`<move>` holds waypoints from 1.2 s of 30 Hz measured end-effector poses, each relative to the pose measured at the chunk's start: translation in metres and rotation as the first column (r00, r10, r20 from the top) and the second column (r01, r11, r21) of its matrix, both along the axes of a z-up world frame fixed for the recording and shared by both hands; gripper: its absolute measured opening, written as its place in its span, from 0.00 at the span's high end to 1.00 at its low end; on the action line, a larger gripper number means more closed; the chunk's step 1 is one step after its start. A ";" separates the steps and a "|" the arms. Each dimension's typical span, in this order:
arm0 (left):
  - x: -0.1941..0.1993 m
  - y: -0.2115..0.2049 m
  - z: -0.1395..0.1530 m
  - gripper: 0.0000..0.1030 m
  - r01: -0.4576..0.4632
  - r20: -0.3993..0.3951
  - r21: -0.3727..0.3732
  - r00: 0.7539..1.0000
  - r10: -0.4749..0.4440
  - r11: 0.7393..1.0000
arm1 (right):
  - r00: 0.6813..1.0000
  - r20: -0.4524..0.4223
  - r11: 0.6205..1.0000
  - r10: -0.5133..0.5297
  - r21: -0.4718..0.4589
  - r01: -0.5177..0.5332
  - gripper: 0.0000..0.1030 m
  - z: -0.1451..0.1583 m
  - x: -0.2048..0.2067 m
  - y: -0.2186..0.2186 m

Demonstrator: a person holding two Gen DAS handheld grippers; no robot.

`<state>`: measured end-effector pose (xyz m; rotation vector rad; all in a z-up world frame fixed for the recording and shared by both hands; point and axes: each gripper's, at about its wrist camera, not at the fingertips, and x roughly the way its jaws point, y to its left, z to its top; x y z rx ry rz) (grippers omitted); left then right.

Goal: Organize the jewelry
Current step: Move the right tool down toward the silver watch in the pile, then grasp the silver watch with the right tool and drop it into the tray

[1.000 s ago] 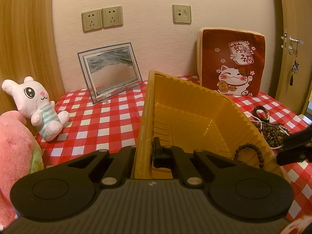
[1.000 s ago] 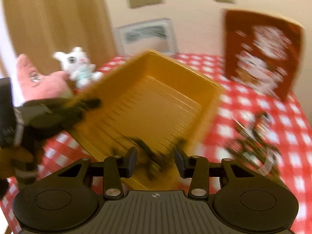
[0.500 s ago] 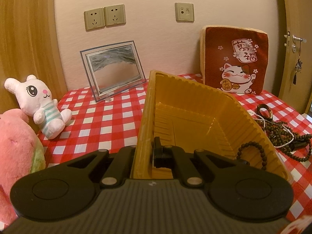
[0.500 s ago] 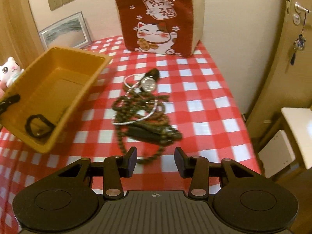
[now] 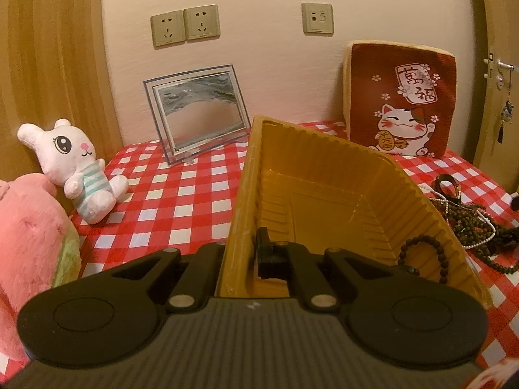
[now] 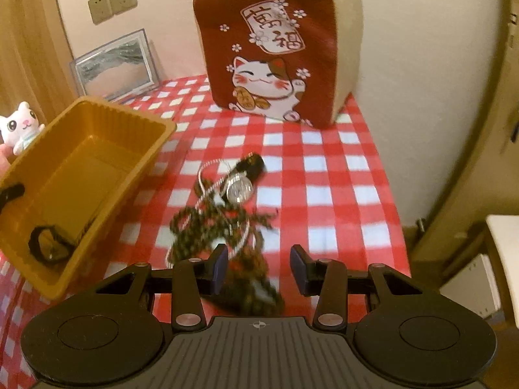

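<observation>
Two plush toys sit at your far left on the red-and-white checked tablecloth (image 5: 181,194): a pink one (image 5: 29,233) at the edge and a white bunny (image 5: 78,168) just behind it, with a framed picture (image 5: 198,113) leaning on the wall further along. Next comes the yellow tray (image 5: 324,168), which your left gripper (image 5: 240,256) holds tilted, its fingers pinched narrow on the tray's near wall, one outside and one inside. A dark bead bracelet (image 5: 425,256) lies in the tray's low right corner. Right of the tray, the remaining jewelry pile (image 6: 223,223) rests on the cloth, apart from the tray: dark bead strands tangled with a pale thin chain and a round silver watch face (image 6: 239,189) on a black strap. Your right gripper (image 6: 258,269) hangs over the near end of that pile with its fingers set partly apart and nothing pressed between them; the beads below look blurred. Behind the pile, a red lucky-cat cushion (image 6: 275,52) stands against the wall.
</observation>
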<state>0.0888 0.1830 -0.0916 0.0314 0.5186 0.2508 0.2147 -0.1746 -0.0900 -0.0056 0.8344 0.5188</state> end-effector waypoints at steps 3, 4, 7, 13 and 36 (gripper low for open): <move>0.000 -0.002 -0.001 0.94 -0.018 -0.003 0.001 1.000 0.018 1.000 | 1.000 -0.020 1.000 -0.006 0.029 0.006 0.58 -0.004 0.020 0.010; 0.001 -0.003 -0.001 0.94 -0.024 -0.003 0.000 1.000 0.024 1.000 | 1.000 -0.025 0.999 -0.008 0.036 0.009 0.58 -0.006 0.027 0.013; 0.002 -0.005 -0.001 0.94 -0.039 -0.003 -0.002 0.999 0.039 0.999 | 0.999 -0.032 0.998 0.003 0.056 -0.001 0.57 -0.011 0.045 0.026; 0.005 -0.009 -0.001 0.94 -0.058 -0.005 0.002 0.998 0.058 0.998 | 0.999 -0.039 0.996 0.012 0.090 -0.009 0.48 -0.023 0.073 0.042; 0.009 -0.012 0.000 0.94 -0.074 -0.015 0.010 0.997 0.074 0.997 | 0.998 -0.058 0.988 -0.012 0.151 0.021 0.92 -0.029 0.095 0.041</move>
